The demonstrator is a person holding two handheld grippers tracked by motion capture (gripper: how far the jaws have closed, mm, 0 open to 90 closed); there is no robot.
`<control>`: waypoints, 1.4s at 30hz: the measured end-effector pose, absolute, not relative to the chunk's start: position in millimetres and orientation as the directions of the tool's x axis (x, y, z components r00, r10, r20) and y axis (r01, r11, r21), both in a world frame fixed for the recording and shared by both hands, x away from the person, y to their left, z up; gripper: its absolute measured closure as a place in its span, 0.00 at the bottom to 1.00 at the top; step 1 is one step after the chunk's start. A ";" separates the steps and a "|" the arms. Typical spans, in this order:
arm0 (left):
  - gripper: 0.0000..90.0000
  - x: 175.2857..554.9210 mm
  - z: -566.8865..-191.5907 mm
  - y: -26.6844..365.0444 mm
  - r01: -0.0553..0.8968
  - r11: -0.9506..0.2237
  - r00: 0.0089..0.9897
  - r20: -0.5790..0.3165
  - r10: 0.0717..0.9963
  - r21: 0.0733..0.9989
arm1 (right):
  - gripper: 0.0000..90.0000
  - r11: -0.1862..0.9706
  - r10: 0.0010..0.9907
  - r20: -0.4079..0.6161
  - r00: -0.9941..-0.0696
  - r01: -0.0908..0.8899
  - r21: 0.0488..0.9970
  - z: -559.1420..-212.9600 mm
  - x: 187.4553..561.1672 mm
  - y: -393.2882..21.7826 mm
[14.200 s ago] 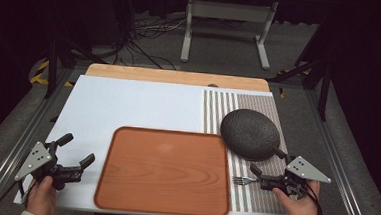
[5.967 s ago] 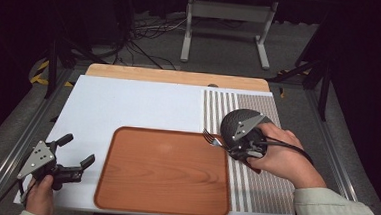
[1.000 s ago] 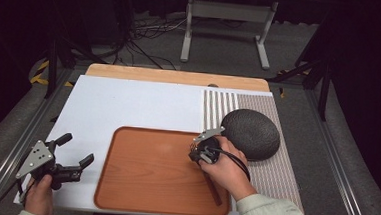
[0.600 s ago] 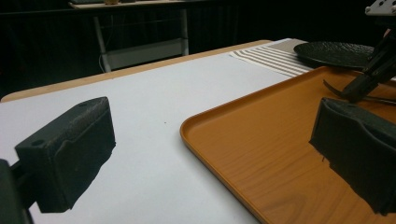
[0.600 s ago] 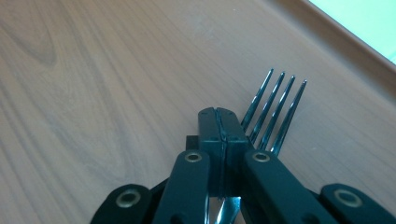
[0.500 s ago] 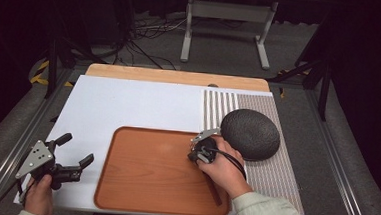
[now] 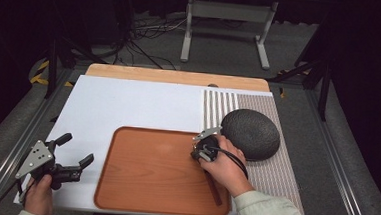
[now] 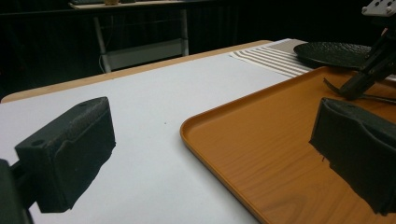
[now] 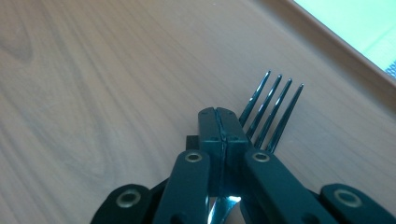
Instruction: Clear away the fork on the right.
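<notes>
The right gripper (image 9: 223, 122) has its fingers pinched together on a dark, glossy metal fork (image 9: 271, 114), gripping it where the four slim tines meet the neck. The fork hangs low over the right part of the orange wood-grain tray (image 7: 144, 180), a rounded-corner rectangle with a raised lip; its long axis runs from the tines toward the tray's far right edge. Right of the tray sits a round, rough-textured dark plate (image 7: 251, 134) on a striped mat (image 7: 279, 175). Left of the tray, the left gripper (image 7: 73, 155) rests on the white bench (image 7: 128, 103), fingers wide apart.
</notes>
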State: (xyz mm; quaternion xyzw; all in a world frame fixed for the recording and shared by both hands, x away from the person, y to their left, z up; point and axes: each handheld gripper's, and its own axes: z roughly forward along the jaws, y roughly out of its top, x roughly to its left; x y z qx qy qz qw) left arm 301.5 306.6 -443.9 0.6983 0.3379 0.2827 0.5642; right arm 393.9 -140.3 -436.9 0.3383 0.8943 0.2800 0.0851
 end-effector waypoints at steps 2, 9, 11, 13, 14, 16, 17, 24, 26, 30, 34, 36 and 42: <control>0.01 301.5 -444.1 306.6 0.153 -0.134 0.611 0.013 0.791 0.979 | 1.00 0.613 0.656 0.034 -0.754 0.558 0.560 -437.0 394.6 -141.5; 0.01 301.4 -443.9 306.5 0.154 -0.135 0.611 0.013 0.791 0.979 | 1.00 0.603 0.675 0.029 -0.737 0.574 0.554 -435.9 398.3 -150.7; 0.01 301.5 -443.9 306.6 0.154 -0.136 0.612 0.014 0.791 0.979 | 1.00 0.597 0.683 0.028 -0.730 0.581 0.554 -435.7 399.3 -153.7; 0.01 301.5 -443.9 306.6 0.153 -0.138 0.613 0.015 0.790 0.978 | 1.00 0.596 0.689 0.023 -0.725 0.584 0.551 -435.4 400.2 -156.1; 0.01 301.5 -443.9 306.5 0.154 -0.136 0.612 0.014 0.791 0.979 | 1.00 0.596 0.689 0.021 -0.724 0.583 0.552 -435.3 400.7 -157.2; 0.01 301.4 -444.0 306.5 0.154 -0.136 0.612 0.014 0.791 0.979 | 1.00 0.591 0.695 0.023 -0.719 0.589 0.551 -435.1 401.6 -160.2; 0.01 301.4 -443.9 306.6 0.154 -0.137 0.611 0.015 0.791 0.979 | 1.00 0.587 0.699 0.025 -0.715 0.593 0.551 -435.0 402.0 -161.5; 0.01 301.6 -444.3 306.1 0.154 -0.135 0.610 0.013 0.792 0.979 | 1.00 0.574 0.719 0.017 -0.695 0.607 0.550 -434.4 404.2 -170.9; 0.01 301.7 -444.3 306.1 0.154 -0.135 0.610 0.014 0.792 0.979 | 1.00 0.572 0.722 0.015 -0.692 0.609 0.550 -434.3 405.0 -173.3; 0.01 302.1 -444.6 306.0 0.157 -0.137 0.612 0.013 0.791 0.978 | 1.00 0.564 0.731 0.016 -0.682 0.617 0.548 -434.0 405.5 -177.2; 0.01 302.2 -444.7 305.8 0.157 -0.138 0.613 0.013 0.790 0.978 | 1.00 0.559 0.739 0.011 -0.673 0.624 0.546 -433.5 406.2 -181.1; 0.01 302.1 -444.7 305.9 0.157 -0.137 0.612 0.013 0.791 0.978 | 1.00 0.558 0.742 0.011 -0.671 0.626 0.546 -433.4 406.6 -183.1; 0.01 302.2 -444.8 305.6 0.158 -0.137 0.613 0.012 0.790 0.978 | 1.00 0.553 0.747 0.005 -0.664 0.627 0.548 -432.7 406.8 -186.4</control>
